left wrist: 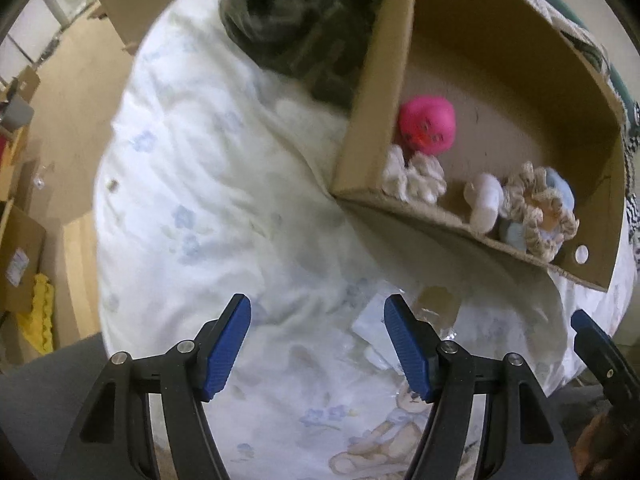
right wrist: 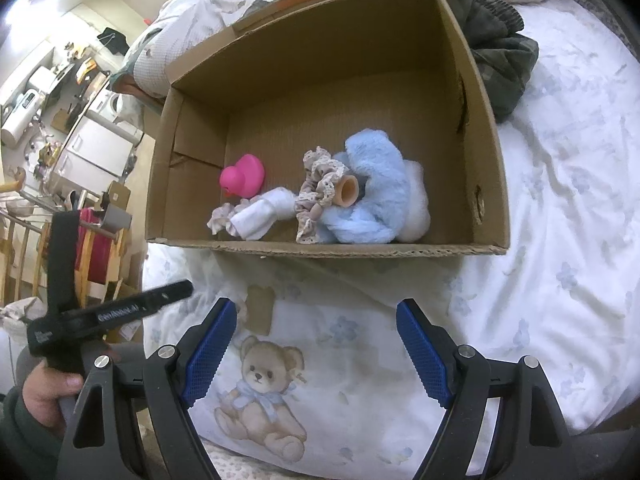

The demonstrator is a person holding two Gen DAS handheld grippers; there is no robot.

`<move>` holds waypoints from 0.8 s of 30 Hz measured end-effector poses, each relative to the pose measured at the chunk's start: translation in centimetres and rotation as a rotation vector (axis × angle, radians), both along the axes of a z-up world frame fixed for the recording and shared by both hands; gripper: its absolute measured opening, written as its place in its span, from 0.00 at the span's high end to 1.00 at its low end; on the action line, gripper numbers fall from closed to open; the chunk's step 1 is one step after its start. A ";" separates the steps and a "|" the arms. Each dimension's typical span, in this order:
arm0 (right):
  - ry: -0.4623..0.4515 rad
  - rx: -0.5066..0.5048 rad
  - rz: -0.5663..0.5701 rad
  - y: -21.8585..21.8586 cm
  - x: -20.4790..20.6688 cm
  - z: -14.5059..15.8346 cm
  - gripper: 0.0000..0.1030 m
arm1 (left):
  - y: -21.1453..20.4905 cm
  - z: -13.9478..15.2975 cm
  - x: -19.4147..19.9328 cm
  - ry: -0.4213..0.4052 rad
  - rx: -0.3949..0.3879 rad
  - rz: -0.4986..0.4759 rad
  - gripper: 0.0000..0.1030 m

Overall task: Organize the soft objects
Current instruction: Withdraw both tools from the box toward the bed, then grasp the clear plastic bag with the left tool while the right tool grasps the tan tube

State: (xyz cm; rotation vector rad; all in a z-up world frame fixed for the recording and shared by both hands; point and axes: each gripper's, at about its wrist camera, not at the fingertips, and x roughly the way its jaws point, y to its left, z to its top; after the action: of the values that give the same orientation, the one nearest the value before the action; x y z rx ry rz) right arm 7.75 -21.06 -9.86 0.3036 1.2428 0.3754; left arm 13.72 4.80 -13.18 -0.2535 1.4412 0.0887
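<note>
A cardboard box (right wrist: 486,184) lies on the bed and also shows in the left wrist view (left wrist: 576,92). Inside it lie a pink rubber duck (right wrist: 244,178), a white rolled cloth (right wrist: 260,214), a lace scrunchie (right wrist: 320,192) and a fluffy blue toy (right wrist: 378,196). The left wrist view shows the duck (left wrist: 428,126), a white scrunchie (left wrist: 416,176) and the lace scrunchie (left wrist: 538,208). My left gripper (left wrist: 318,348) is open and empty over the bedsheet. My right gripper (right wrist: 316,352) is open and empty, in front of the box.
The white bedsheet (right wrist: 560,240) has a teddy bear print (right wrist: 260,396). Dark green clothing (right wrist: 496,48) lies behind the box to the right. A small cardboard scrap (right wrist: 260,308) lies in front of the box. Furniture and boxes (left wrist: 24,256) stand left of the bed.
</note>
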 end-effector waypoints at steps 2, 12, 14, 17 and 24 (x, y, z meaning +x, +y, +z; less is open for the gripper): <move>0.006 -0.002 0.003 0.1 0.2 -0.2 0.15 | -0.4 -0.6 0.1 0.012 -0.019 0.008 0.36; 0.020 -0.016 0.014 0.4 0.4 -0.8 0.15 | -4.6 -4.3 0.1 0.118 -0.019 -0.107 0.43; 0.019 -0.019 0.015 0.5 0.4 -0.8 0.15 | -4.5 -4.2 0.0 0.116 -0.056 -0.104 0.66; 0.023 -0.017 0.011 0.5 0.5 -0.9 0.16 | -4.6 -3.6 -0.1 0.121 -0.112 -0.109 0.90; 0.079 0.038 0.045 1.5 0.5 -1.5 0.16 | -3.0 1.5 -1.9 0.012 -0.081 -0.116 0.93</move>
State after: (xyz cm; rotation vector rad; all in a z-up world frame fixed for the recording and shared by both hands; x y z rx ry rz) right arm 8.24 -19.61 -11.37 0.3260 1.3227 0.4298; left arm 11.82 1.82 -11.70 -0.2352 1.4705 -0.0632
